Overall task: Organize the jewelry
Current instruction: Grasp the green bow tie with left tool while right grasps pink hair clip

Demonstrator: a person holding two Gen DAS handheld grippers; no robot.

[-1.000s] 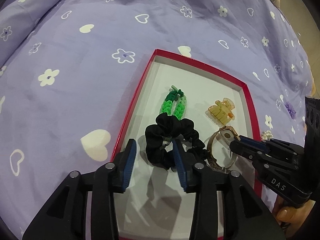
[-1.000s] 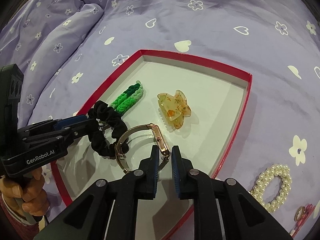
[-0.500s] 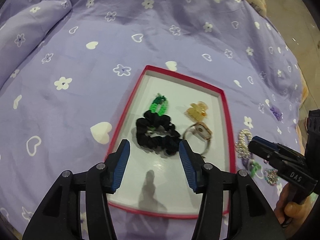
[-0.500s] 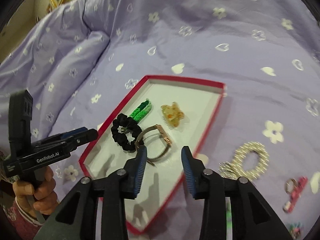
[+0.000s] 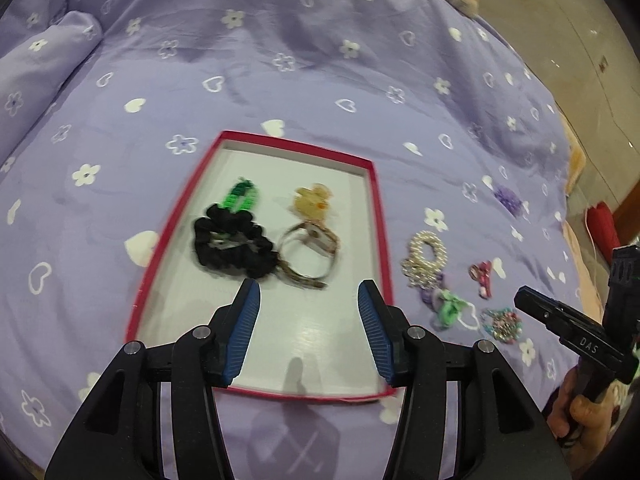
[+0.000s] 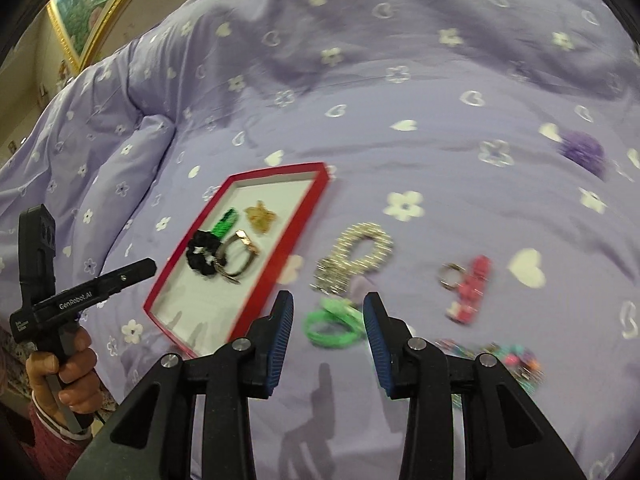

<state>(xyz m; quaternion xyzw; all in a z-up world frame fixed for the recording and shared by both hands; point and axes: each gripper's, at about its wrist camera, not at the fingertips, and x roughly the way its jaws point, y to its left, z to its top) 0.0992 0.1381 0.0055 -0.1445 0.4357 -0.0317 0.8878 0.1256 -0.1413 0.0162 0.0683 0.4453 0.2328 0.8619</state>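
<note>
A red-rimmed white tray (image 5: 378, 216) (image 6: 308, 216) lies on the purple bedspread. In it are a black scrunchie (image 5: 232, 246) (image 6: 202, 256), a green braided clip (image 5: 242, 198) (image 6: 224, 226), an amber claw clip (image 5: 312, 202) (image 6: 262, 216) and a gold watch (image 5: 310, 258) (image 6: 240, 258). Right of the tray lie a pearl bracelet (image 5: 426, 250) (image 6: 360, 250), a green band (image 5: 450, 308) (image 6: 332, 324), a pink clip (image 5: 482, 276) (image 6: 472, 286) and a beaded bracelet (image 5: 502, 322) (image 6: 510, 358). My left gripper (image 5: 308, 332) is open and empty above the tray's near end. My right gripper (image 6: 326, 336) is open and empty above the green band.
A purple pompom (image 5: 506, 196) (image 6: 582, 150) lies farther right on the bedspread. A folded duvet ridge (image 6: 120, 152) rises at the left. A framed picture (image 6: 92, 12) leans beyond the bed. The bed's right edge meets a tiled floor (image 5: 580, 40).
My right gripper has let go of the watch, opened, and drawn back to the right over the loose jewelry. My left gripper has opened wider and drawn back from the scrunchie.
</note>
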